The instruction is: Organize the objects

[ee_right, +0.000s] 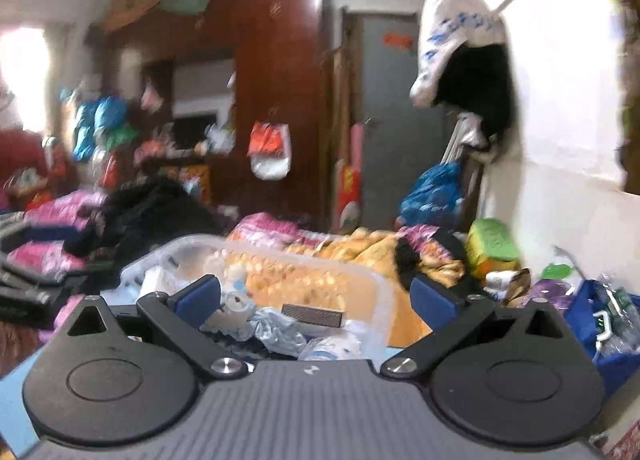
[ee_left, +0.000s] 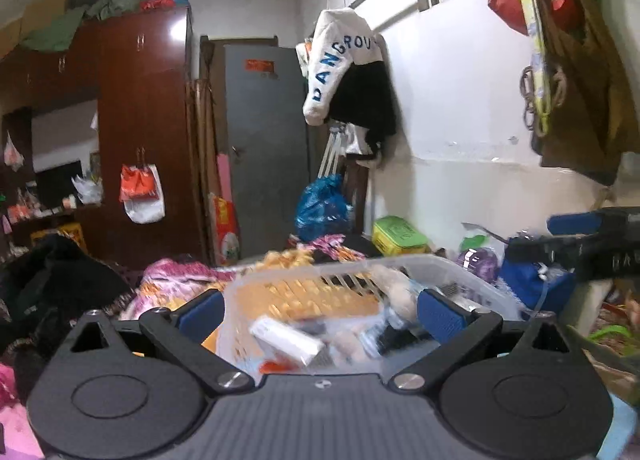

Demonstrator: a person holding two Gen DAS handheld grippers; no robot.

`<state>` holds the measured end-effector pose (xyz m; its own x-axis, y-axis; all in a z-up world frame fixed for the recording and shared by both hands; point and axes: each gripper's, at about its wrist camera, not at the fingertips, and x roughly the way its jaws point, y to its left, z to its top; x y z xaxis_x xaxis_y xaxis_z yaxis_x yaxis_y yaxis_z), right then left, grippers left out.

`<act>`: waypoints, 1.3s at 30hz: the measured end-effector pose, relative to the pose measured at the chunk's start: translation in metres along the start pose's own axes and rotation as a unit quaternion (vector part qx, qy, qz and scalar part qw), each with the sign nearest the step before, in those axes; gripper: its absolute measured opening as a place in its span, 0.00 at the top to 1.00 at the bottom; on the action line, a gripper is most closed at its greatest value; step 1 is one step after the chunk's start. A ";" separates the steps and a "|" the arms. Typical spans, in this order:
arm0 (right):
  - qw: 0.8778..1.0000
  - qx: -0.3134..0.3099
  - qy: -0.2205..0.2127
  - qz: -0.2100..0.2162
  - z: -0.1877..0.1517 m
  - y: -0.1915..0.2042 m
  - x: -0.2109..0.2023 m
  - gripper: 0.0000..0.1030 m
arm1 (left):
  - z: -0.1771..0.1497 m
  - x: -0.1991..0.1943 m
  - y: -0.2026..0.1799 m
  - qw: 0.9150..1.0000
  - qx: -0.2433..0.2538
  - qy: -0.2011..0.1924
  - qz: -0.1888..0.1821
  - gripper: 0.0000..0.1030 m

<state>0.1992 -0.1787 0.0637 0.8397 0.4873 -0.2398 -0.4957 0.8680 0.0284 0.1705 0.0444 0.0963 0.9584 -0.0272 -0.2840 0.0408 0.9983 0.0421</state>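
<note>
While both your tools hang over the clutter, read the scene from big to small.

Bed: the patterned orange-and-pink quilt [ee_right: 360, 256] carries everything; a soft, uneven base.

Basket: the translucent slatted plastic basket [ee_left: 460, 272] sits on the quilt right under both grippers. It looks light and flexible, likely to twist if lifted by one wall, so take the rim on opposite sides.

Left gripper [ee_left: 320, 314]: your blue pads stand wide apart, holding nothing, straddling the basket's contents.

Right gripper [ee_right: 316, 300]: likewise spread, empty.

White box [ee_left: 286, 340]: stiff, light, probably slick; pinch its narrow faces.

Dark flat bar [ee_right: 312, 314]: rigid; grip across its width.

Crumpled pale-blue wrap [ee_right: 276, 330]: soft, compressible; bunch it anywhere.
</note>
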 end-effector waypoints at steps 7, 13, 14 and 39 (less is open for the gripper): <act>0.997 -0.041 0.064 -0.016 -0.005 0.015 -0.008 0.00 | -0.016 -0.019 -0.007 0.999 -0.011 0.045 0.014 0.00; 0.995 -0.012 0.100 -0.016 -0.025 0.014 0.010 0.00 | -0.022 -0.009 -0.005 0.998 -0.015 0.066 0.014 0.00; 0.994 -0.002 0.108 -0.008 -0.024 0.010 0.013 0.00 | -0.021 -0.006 -0.005 0.997 -0.015 0.069 0.019 0.00; 0.992 0.006 0.124 -0.006 -0.049 0.024 0.004 0.00 | -0.028 -0.010 -0.022 0.997 -0.017 0.077 0.015 0.00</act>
<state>0.1803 -0.1603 0.0162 0.7643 0.4399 -0.4715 -0.4819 0.8755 0.0358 0.1516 0.0242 0.0711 0.9046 0.0075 -0.4262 0.0015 0.9998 0.0210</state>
